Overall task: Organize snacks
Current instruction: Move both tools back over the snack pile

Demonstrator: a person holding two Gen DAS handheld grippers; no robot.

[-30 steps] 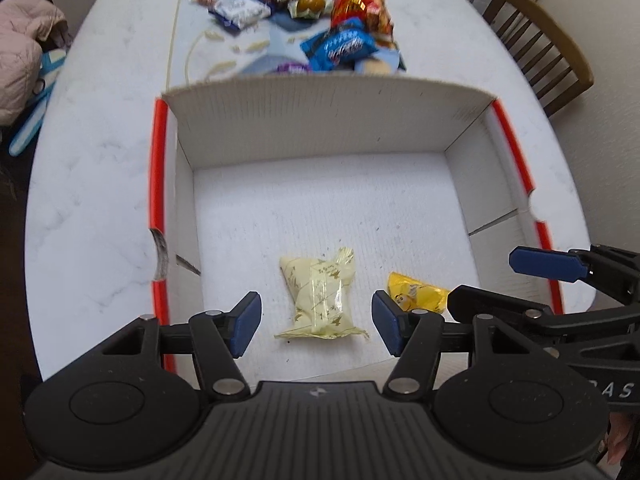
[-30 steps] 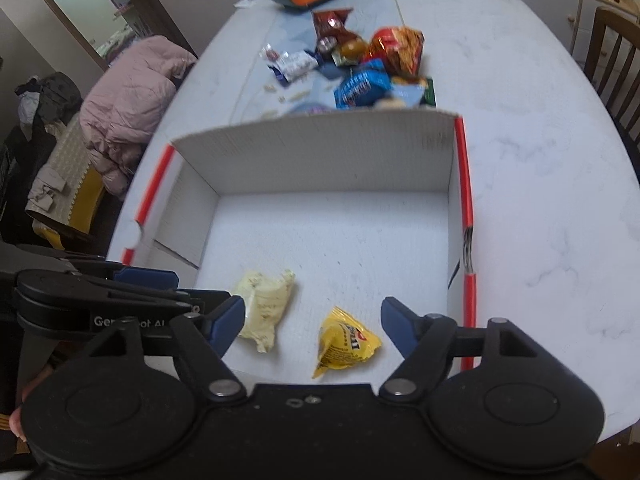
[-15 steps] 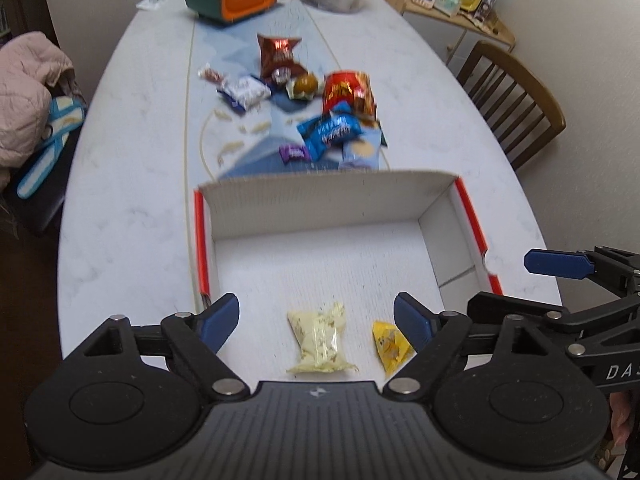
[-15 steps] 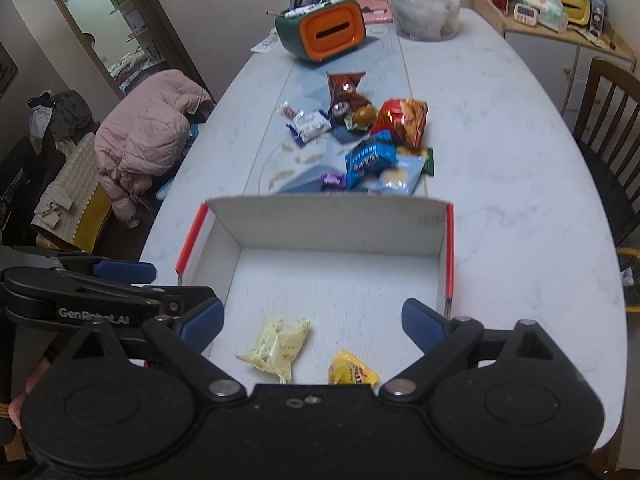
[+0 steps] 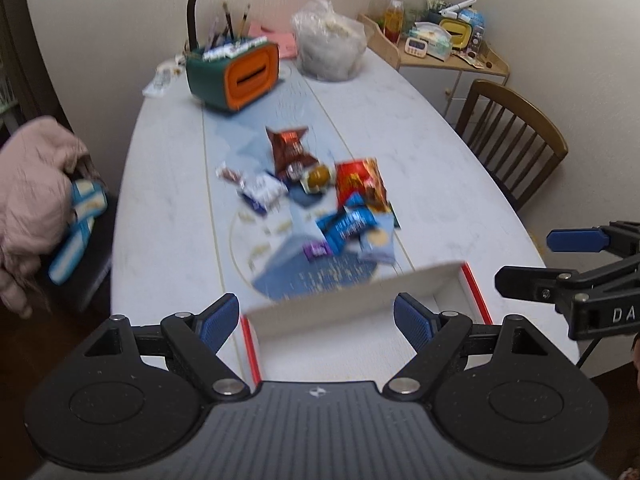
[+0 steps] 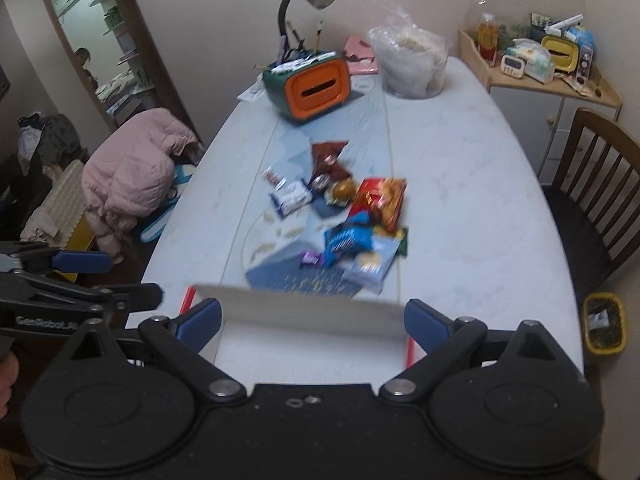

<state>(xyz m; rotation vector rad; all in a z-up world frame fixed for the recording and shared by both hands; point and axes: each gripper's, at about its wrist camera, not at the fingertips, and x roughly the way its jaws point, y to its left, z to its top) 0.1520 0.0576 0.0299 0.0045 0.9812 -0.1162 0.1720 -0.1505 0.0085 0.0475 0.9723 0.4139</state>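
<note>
Both the left gripper (image 5: 316, 320) and right gripper (image 6: 312, 322) hold fingers spread, empty, above the seemingly white box (image 5: 352, 300).

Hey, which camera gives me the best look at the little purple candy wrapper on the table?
The right wrist view: the purple candy wrapper is sharper there, lying clear beside the blue snack bag. The left wrist view also shows the purple candy wrapper, but motion blur smears it against the neighbouring packets.
</note>
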